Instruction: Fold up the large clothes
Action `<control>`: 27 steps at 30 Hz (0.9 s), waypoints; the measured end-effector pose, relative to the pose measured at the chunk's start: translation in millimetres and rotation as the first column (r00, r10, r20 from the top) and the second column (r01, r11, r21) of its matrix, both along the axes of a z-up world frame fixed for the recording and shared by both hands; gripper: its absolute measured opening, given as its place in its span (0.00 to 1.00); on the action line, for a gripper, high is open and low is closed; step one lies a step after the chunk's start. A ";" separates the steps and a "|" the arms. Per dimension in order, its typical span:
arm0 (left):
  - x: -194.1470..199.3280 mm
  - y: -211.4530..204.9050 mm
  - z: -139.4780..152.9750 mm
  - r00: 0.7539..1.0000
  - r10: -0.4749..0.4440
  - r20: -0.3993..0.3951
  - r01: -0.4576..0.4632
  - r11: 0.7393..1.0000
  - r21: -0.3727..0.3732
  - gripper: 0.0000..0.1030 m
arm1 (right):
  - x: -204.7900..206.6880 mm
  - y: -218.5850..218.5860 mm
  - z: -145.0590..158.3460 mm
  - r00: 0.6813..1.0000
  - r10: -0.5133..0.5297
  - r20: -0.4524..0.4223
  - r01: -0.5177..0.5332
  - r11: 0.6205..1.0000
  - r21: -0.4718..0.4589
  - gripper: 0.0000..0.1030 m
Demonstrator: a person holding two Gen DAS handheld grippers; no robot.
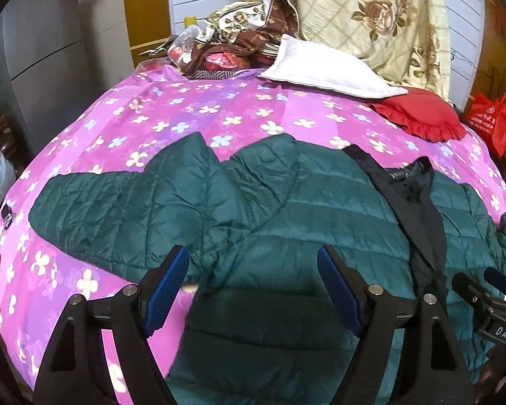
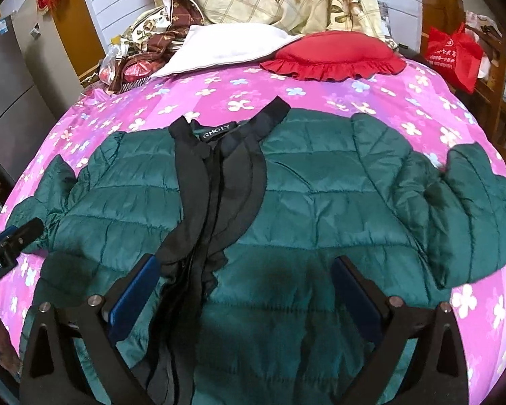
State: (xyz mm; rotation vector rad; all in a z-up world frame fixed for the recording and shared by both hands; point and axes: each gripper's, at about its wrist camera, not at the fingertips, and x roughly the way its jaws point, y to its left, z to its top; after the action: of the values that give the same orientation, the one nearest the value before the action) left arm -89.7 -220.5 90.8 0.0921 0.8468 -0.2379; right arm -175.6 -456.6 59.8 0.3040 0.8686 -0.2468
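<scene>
A dark green quilted jacket (image 1: 303, 216) with black front trim lies spread flat, front up, on a pink flowered bedsheet (image 1: 185, 108); it also shows in the right wrist view (image 2: 320, 195). Its left sleeve (image 1: 101, 209) stretches left and its right sleeve (image 2: 472, 209) stretches right. My left gripper (image 1: 253, 263) is open and empty just above the jacket's left lower body. My right gripper (image 2: 246, 270) is open and empty above the jacket's middle, beside the black trim (image 2: 212, 185). The right gripper shows at the edge of the left view (image 1: 489, 297).
A white pillow (image 1: 324, 67), a red frilled cushion (image 1: 421, 114) and a heap of flowered bedding (image 1: 354, 10) lie at the far end of the bed. A red bag (image 2: 455, 54) stands at the right. A grey cabinet (image 1: 40, 50) is at the left.
</scene>
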 end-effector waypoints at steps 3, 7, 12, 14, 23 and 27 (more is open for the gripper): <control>5.5 2.6 -0.3 1.000 0.008 0.008 -0.008 1.000 0.003 0.58 | 6.7 2.9 -3.2 1.000 0.008 -0.001 -0.008 1.000 -0.008 1.00; 12.5 9.7 -1.6 1.000 0.022 0.011 -0.022 1.000 0.001 0.58 | 13.0 7.8 -5.5 1.000 0.023 0.000 -0.023 1.000 -0.003 1.00; 20.5 24.2 -2.6 0.999 0.051 0.011 -0.051 0.999 0.003 0.58 | 18.8 14.6 -5.0 0.999 0.039 0.004 -0.039 0.999 -0.020 1.00; 24.5 32.1 -2.2 0.998 0.069 0.012 -0.069 0.998 0.002 0.58 | 20.7 16.4 -4.8 0.999 0.045 0.006 -0.045 0.999 -0.019 1.00; 41.8 79.3 -2.2 0.986 0.161 0.033 -0.161 0.987 0.013 0.58 | 26.6 18.0 -9.7 0.999 0.048 -0.003 -0.048 0.999 -0.010 1.00; 53.2 115.7 -8.0 0.973 0.231 0.016 -0.231 0.973 -0.006 0.58 | 24.6 19.5 -7.5 0.998 0.057 -0.003 -0.057 0.998 -0.015 1.00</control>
State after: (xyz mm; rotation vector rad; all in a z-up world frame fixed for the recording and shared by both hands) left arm -36.5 -104.9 82.8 -0.0084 0.8327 -0.0199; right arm -151.0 -437.1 52.3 0.2644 0.8764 -0.2012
